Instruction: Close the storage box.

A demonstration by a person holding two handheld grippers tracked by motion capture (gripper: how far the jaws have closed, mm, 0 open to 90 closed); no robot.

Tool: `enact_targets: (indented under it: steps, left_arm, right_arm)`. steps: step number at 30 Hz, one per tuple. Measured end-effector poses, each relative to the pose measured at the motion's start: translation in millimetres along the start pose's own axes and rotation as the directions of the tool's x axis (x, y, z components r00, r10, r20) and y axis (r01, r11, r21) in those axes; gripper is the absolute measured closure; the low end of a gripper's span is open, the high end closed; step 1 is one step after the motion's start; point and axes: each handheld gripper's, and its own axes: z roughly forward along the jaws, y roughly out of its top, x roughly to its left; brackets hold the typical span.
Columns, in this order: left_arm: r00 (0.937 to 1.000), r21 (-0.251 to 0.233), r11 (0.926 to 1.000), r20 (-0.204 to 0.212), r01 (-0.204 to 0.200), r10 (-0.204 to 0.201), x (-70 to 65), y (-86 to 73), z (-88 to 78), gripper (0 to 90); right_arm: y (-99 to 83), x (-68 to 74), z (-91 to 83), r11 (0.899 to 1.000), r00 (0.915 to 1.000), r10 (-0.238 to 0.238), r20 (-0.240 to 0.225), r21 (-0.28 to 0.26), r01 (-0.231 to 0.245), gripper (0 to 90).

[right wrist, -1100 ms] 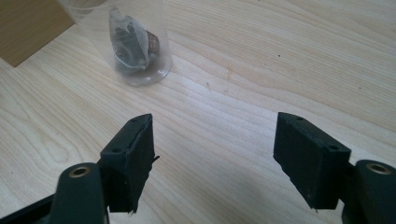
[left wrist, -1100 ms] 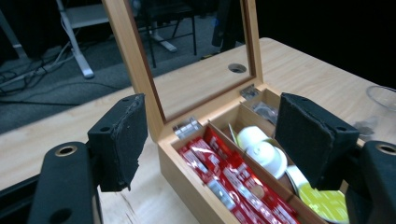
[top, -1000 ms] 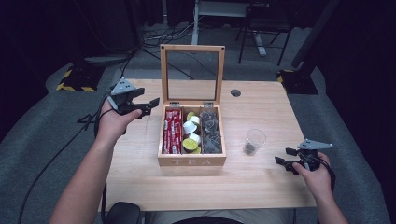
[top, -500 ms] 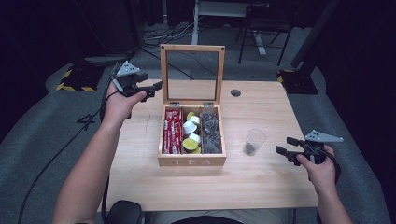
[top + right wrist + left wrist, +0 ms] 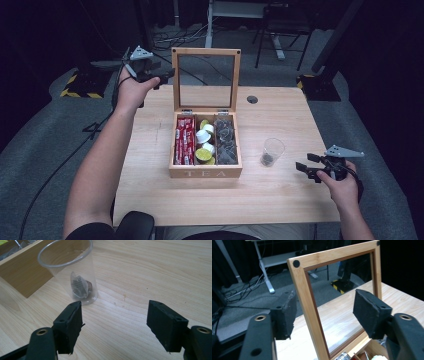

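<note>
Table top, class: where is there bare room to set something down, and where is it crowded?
Bare wood lies left of the tea box, along the near edge, and behind the plastic cup. It is tight between box and cup.

Overhead light falls bright on the wooden table [image 5: 280,200]; surroundings drop to near black. High view soft and low-detail. Gripper views sharper, with the black jaws slightly soft and faint glare on the plastic cup [image 5: 72,272].

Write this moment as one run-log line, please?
left claw: open, astride upright lid edge | right claw: open, near cup | cup: holds tea bag | tea box: open
</note>
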Motion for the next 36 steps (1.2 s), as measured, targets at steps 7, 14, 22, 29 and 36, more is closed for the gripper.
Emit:
enact_targets:
  steps: [7, 14, 22, 29, 36]
  left_arm:
    - [0.9999, 0.009, 0.9999, 0.010, 0.010, -0.010, 9.8, 10.1, 19.2, 41.8]
    - [0.9999, 0.046, 0.9989, -0.011, -0.006, 0.007, 24.1, 11.6, 38.6, 41.3]
    - [0.9986, 0.038, 0.9984, 0.031, 0.041, -0.042, 36.5, 6.2, 59.3, 41.2]
    - [0.9946, 0.042, 0.9964, 0.070, 0.073, -0.076, 36.4, 4.3, 73.6, 44.2]
    - [0.9956, 0.054, 0.9973, 0.077, 0.049, -0.053, 30.0, 8.7, 76.4, 44.3]
  right_arm:
    - [0.3, -0.9, 3.3, 1.000, 0.9999, -0.005, -0.013, 0.003, 0.005, 28.9]
    - [2.6, 0.1, 4.0, 1.000, 0.9996, -0.010, -0.025, -0.002, 0.010, 28.7]
    - [0.7, -0.7, 3.6, 1.000, 0.9996, -0.007, -0.026, -0.002, 0.007, 28.6]
    - [-0.8, -0.6, 5.6, 1.000, 0.9994, -0.001, -0.033, 0.007, 0.001, 28.5]
    - [-1.3, -1.7, 5.8, 1.000, 0.9993, 0.003, -0.037, 0.006, -0.003, 28.5]
